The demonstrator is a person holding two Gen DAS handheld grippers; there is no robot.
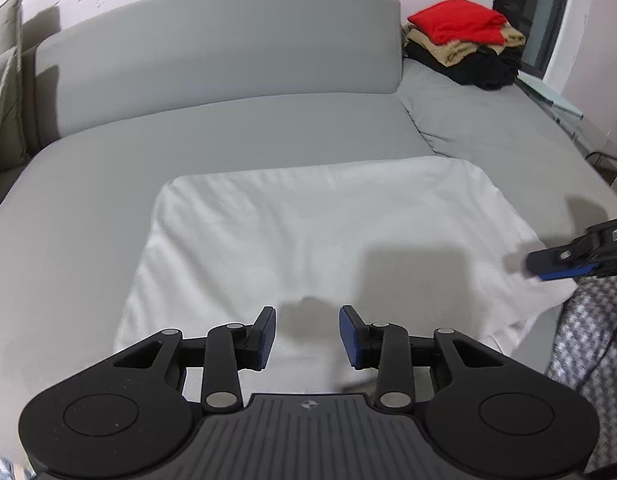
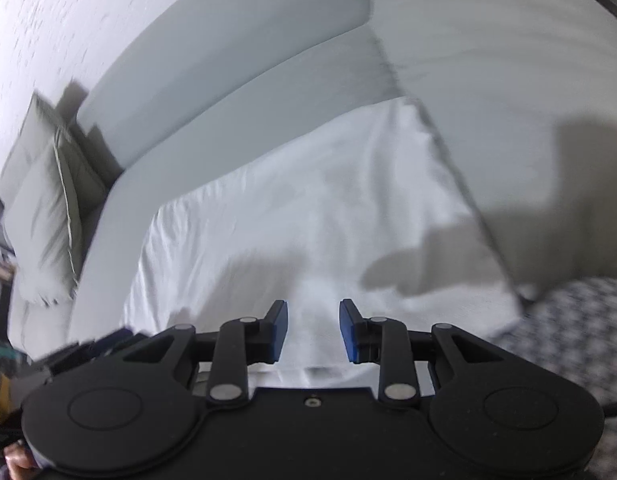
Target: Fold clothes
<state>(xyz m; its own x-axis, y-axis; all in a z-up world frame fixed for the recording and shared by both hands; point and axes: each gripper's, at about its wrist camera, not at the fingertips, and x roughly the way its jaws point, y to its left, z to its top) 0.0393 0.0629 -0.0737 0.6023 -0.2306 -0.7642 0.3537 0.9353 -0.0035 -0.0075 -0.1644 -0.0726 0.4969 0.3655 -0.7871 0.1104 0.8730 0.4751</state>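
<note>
A white garment (image 1: 316,240) lies spread flat on the grey sofa seat (image 1: 76,208); it also shows in the right wrist view (image 2: 300,216). My left gripper (image 1: 307,336) is open and empty, just above the garment's near edge. My right gripper (image 2: 313,330) is open and empty over the garment's near part. In the left wrist view the right gripper's fingers (image 1: 564,266) reach in from the right, above the garment's right edge.
A pile of folded clothes, red on top (image 1: 460,20) over tan and black, sits at the sofa's far right. The grey backrest (image 1: 228,48) stands behind. A cushion (image 2: 48,216) leans at the left. A patterned fabric (image 2: 580,328) lies at the near right.
</note>
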